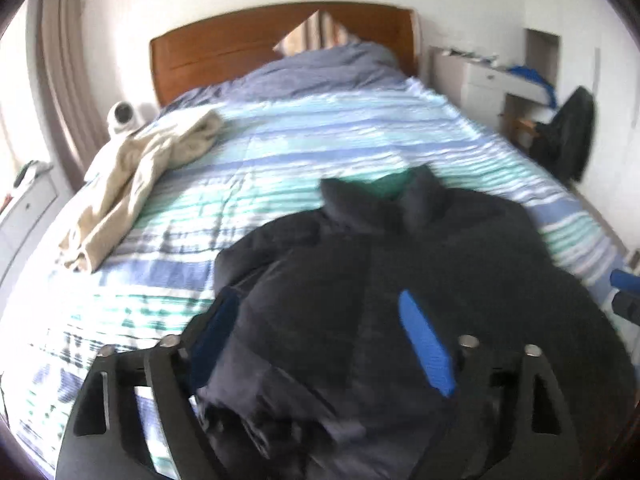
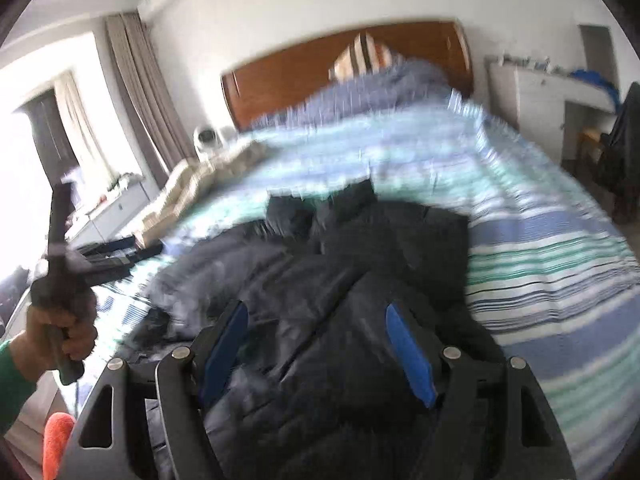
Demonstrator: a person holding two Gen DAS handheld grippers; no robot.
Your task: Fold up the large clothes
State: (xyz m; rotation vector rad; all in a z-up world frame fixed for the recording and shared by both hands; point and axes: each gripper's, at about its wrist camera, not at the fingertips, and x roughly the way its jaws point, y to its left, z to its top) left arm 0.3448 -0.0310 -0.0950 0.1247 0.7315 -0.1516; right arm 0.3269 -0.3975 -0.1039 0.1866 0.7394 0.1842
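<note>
Fingers spread over dark jacket; left hand only right-wrist.

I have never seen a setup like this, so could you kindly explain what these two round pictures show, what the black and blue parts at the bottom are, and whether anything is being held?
No robot here: a person holds a two-finger gripper in each hand, each with a fisheye camera looking along its fingers. One picture comes from the left gripper, the other from the right gripper; the blue strips are finger pads. Both grippers are open above a dark padded jacket spread on a striped bed, so nothing is gripped. A beige garment lies crumpled further left. The right view also shows the person's left hand holding the other gripper's handle.
</note>
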